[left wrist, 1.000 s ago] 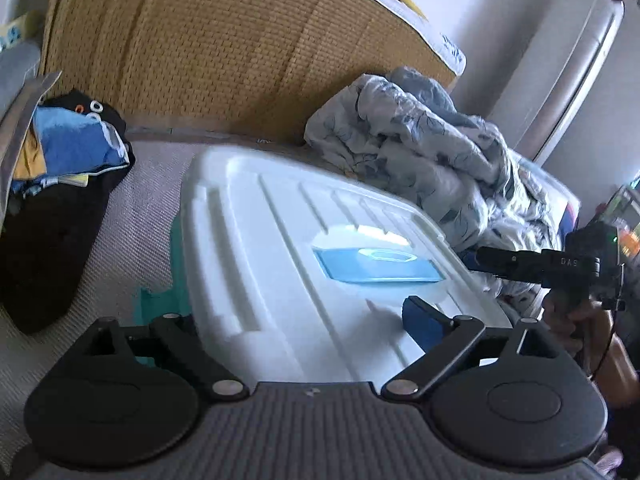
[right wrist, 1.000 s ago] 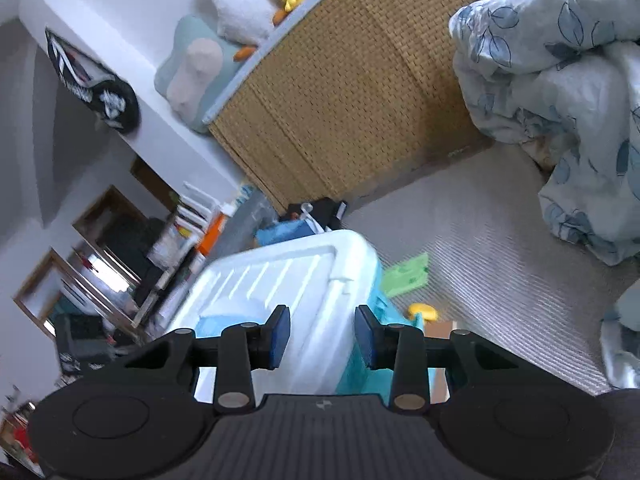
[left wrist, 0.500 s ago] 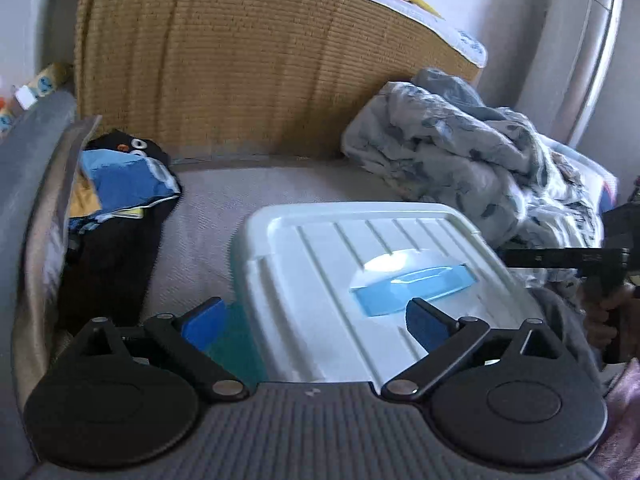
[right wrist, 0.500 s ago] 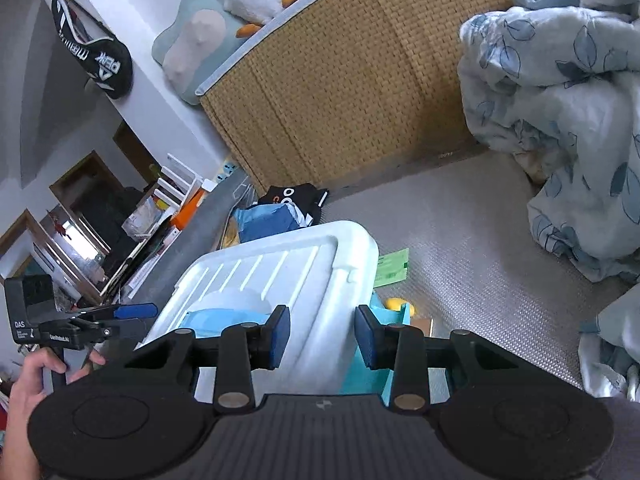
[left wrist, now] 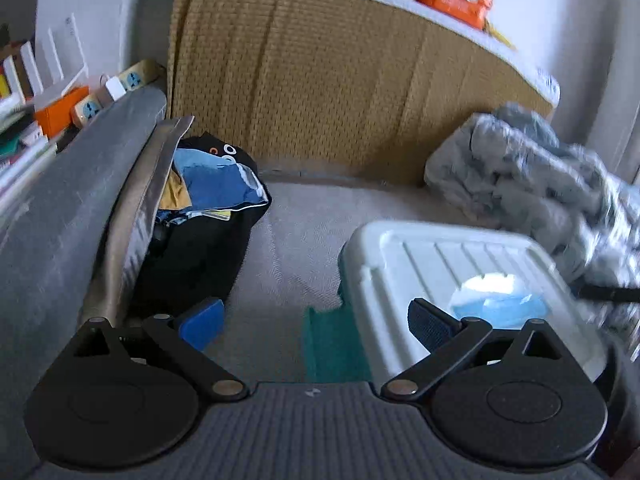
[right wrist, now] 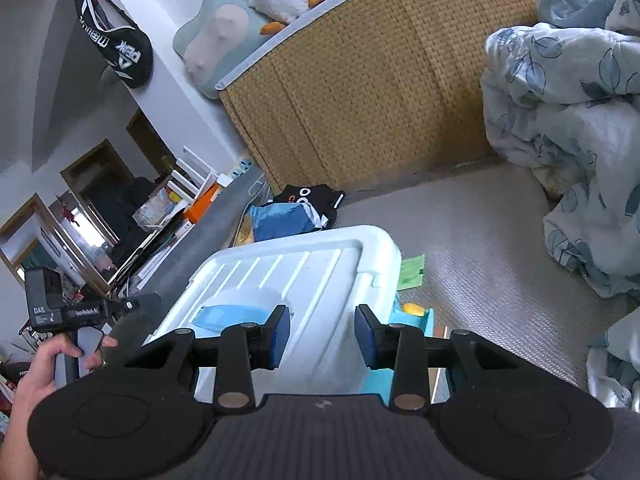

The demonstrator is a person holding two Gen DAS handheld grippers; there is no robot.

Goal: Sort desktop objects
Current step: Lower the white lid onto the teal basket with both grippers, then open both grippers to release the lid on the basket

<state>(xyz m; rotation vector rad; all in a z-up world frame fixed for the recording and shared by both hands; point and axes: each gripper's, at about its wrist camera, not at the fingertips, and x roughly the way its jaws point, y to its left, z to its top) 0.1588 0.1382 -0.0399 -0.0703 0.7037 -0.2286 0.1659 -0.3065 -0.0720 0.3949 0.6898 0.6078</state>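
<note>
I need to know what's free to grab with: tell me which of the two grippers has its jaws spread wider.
The left gripper: its blue pads stand far apart, with nothing between them. The right gripper shows a narrower gap over the white bin lid, also holding nothing.

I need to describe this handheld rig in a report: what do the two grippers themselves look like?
Both match: black linkage arms with silver pivot pins, two round black discs and a ribbed grey base. The left gripper and the right gripper each carry blue, textured pads. From the right wrist view, the left gripper shows a black camera block and small white lettering on its black body, gripped by a bare hand; no sleeve is visible.
</note>
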